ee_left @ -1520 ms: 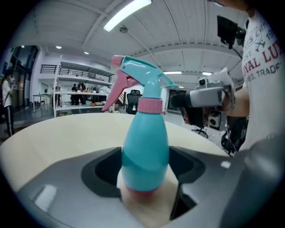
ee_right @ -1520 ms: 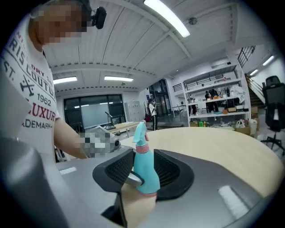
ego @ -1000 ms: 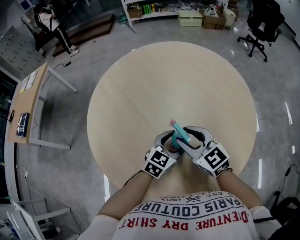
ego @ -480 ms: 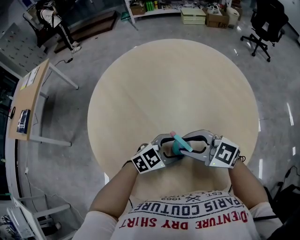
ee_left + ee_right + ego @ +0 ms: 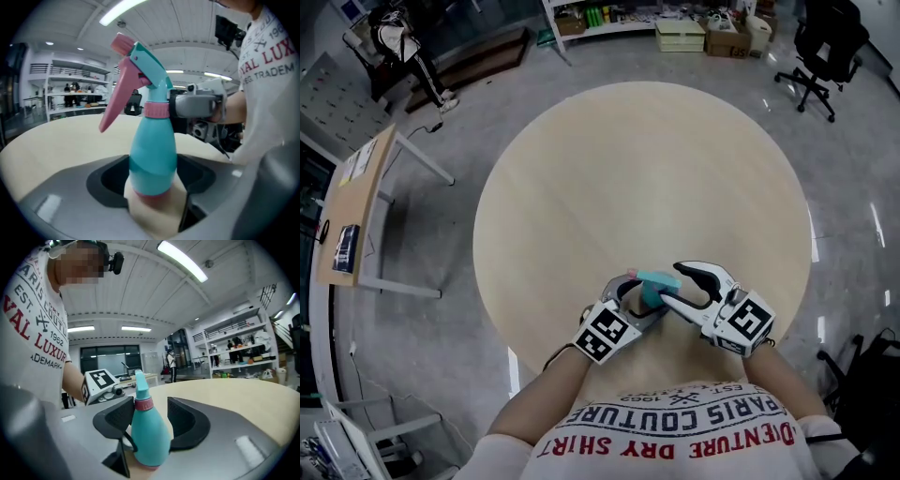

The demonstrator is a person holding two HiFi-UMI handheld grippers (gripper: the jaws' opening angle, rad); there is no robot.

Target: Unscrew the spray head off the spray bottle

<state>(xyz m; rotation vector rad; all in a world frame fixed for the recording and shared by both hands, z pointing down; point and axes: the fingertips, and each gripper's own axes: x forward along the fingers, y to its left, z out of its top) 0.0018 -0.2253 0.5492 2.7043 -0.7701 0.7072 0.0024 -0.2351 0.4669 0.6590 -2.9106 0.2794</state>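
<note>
While it stands upright, spray bottle [image 5: 152,150]: body clamped by left gripper [image 5: 154,183].
Right gripper [image 5: 151,420]: jaws just opening, apart on either side of the pink collar [image 5: 143,403].

White T-shirt [image 5: 675,448] with red lettering.
</note>
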